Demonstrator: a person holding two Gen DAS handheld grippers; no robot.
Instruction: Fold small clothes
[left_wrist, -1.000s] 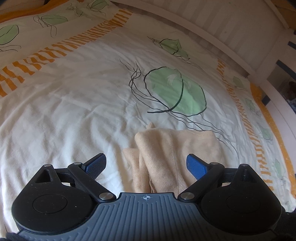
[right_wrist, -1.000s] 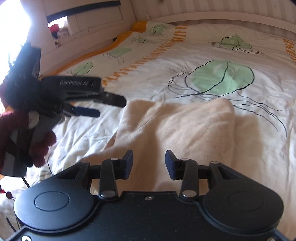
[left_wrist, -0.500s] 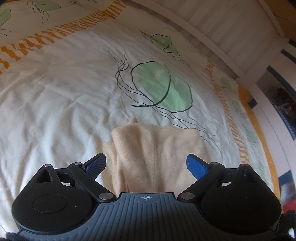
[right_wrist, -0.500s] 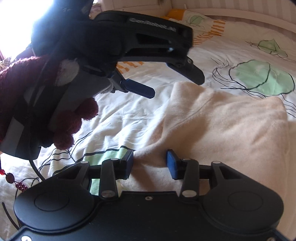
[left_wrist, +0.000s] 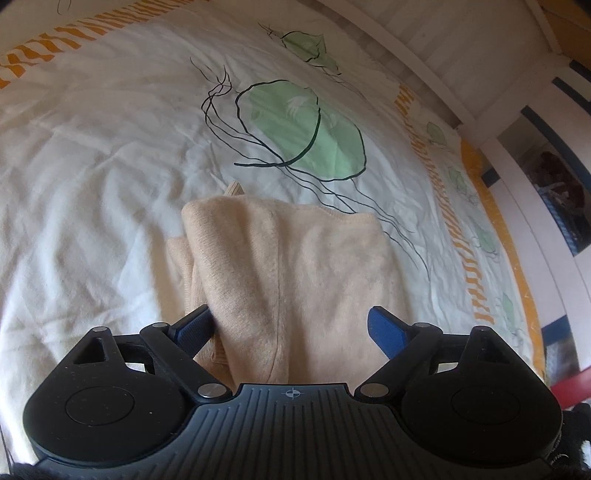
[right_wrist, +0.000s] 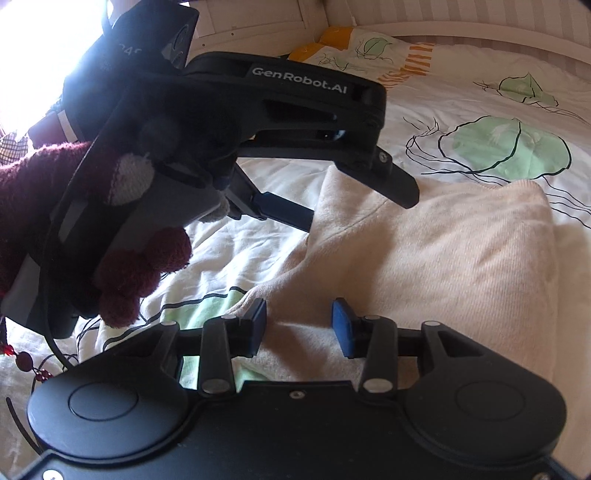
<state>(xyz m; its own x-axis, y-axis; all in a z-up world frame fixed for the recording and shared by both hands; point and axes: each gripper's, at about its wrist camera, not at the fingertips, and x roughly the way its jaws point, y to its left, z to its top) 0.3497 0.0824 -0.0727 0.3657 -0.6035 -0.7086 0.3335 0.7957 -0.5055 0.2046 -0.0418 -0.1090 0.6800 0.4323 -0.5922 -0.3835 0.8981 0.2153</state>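
While the cream knit garment (left_wrist: 295, 280) lies partly folded on the bed, its layers overlapping along the near left edge, the left gripper (left_wrist: 291, 325) straddles its near end with jaws wide; they have just been closing a little, the pads not pressing the cloth. The right gripper (right_wrist: 299, 325) sits about half open over the garment's near edge, clamping nothing. A maroon-gloved hand (right_wrist: 122, 280) carries the left tool. Underneath spreads a white duvet cover (left_wrist: 92, 177) printed with green leaves and orange stripes.
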